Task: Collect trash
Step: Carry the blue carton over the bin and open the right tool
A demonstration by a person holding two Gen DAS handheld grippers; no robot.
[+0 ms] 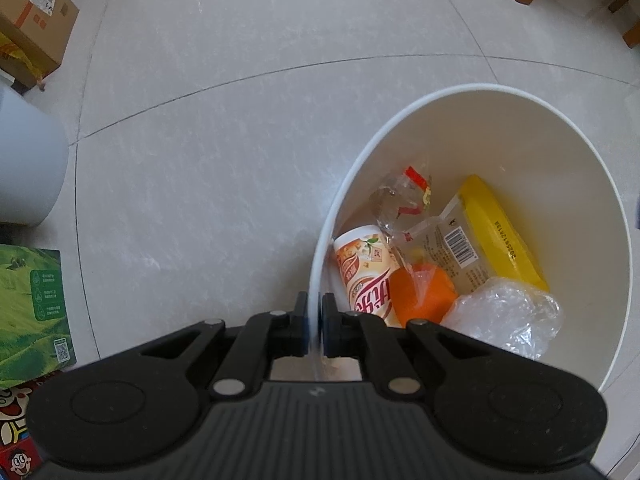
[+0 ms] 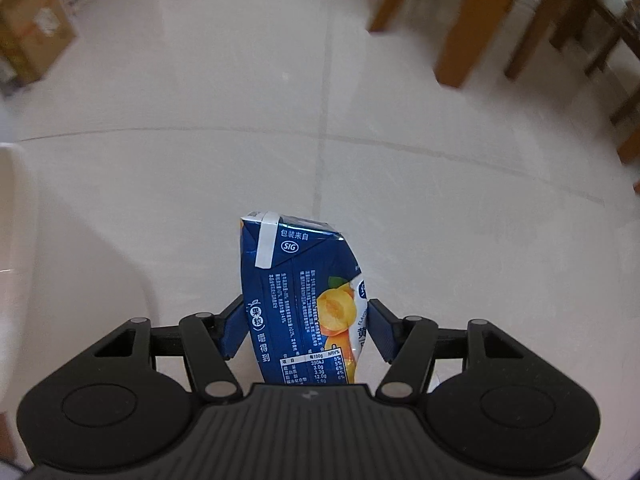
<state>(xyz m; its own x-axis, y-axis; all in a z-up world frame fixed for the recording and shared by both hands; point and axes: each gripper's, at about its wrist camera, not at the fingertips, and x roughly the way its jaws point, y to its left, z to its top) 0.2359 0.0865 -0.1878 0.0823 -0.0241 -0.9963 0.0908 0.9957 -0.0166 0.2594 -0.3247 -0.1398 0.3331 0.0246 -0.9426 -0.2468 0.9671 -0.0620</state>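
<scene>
A blue juice carton (image 2: 298,300) hangs above the pale tiled floor (image 2: 440,184), clamped between the fingers of the right gripper (image 2: 303,330), while the left gripper (image 1: 315,320) has its fingers pressed together on the near rim of a white bin (image 1: 460,92).

The carton looks the likeliest thing to go astray. It is squeezed out of shape, its right side bowed inward, and the fingers grip it low on its body, so most of it stands free beyond them. A soft, crushed carton can give further under pressure and slip, or swing sideways, and from here it would land on the floor rather than in the bin. Only a blurred white edge (image 2: 8,200) shows at the far left of the right wrist view, probably the bin, so the carton seems to have a sideways trip ahead of it. The left grip takes only a thin strip of rim; a knock from the incoming carton could tip the bin or pull it loose.

The carton is dark blue with white print, a peach picture and a folded top seam with a white strip.

The bin already holds a printed cup (image 1: 366,276), an orange lump (image 1: 420,296), clear wrappers (image 1: 508,312) and a yellow lid (image 1: 500,232).
</scene>
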